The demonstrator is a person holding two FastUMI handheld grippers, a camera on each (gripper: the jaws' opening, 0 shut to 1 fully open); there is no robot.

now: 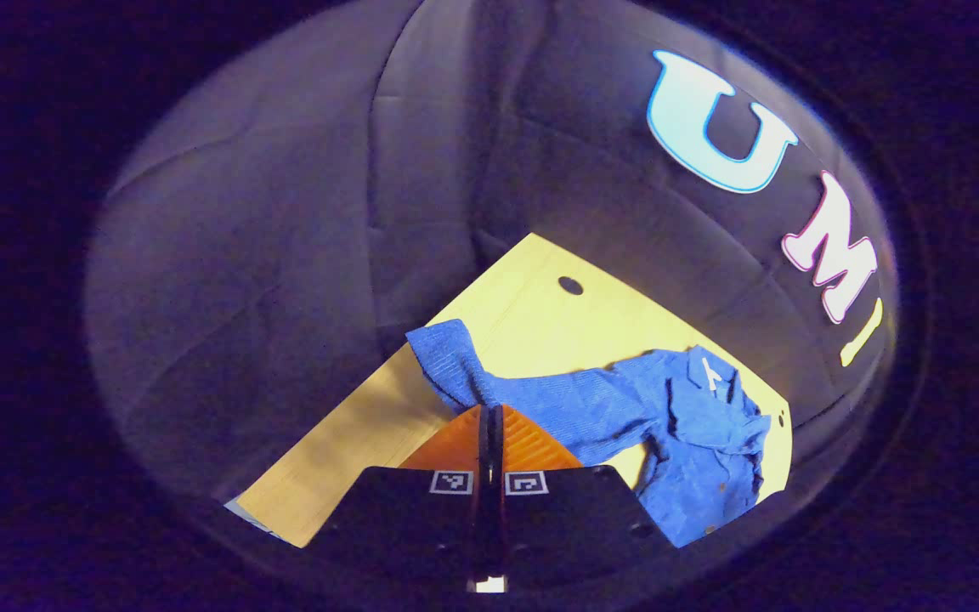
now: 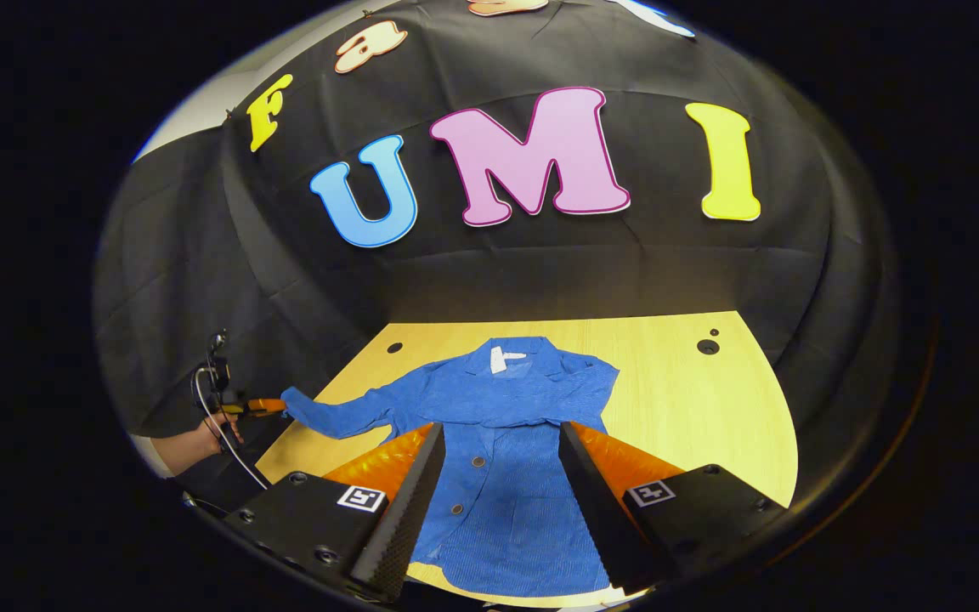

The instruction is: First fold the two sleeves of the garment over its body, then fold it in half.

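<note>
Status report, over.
Left gripper shut on blue jacket's sleeve, lifted. Right gripper open over blue buttoned jacket on wooden table. Nothing obstructing.

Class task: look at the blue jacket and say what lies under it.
The blue jacket lies spread on a yellow wooden table, which shows around it. The left tool grips the sleeve end. Anything between jacket and table is covered.

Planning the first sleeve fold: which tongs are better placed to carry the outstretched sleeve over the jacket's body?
Left. The left tongs are shut on the cuff of the outstretched sleeve, ready to swing it over the blue jacket. The right tongs are open above the jacket's front, gripping nothing.
</note>
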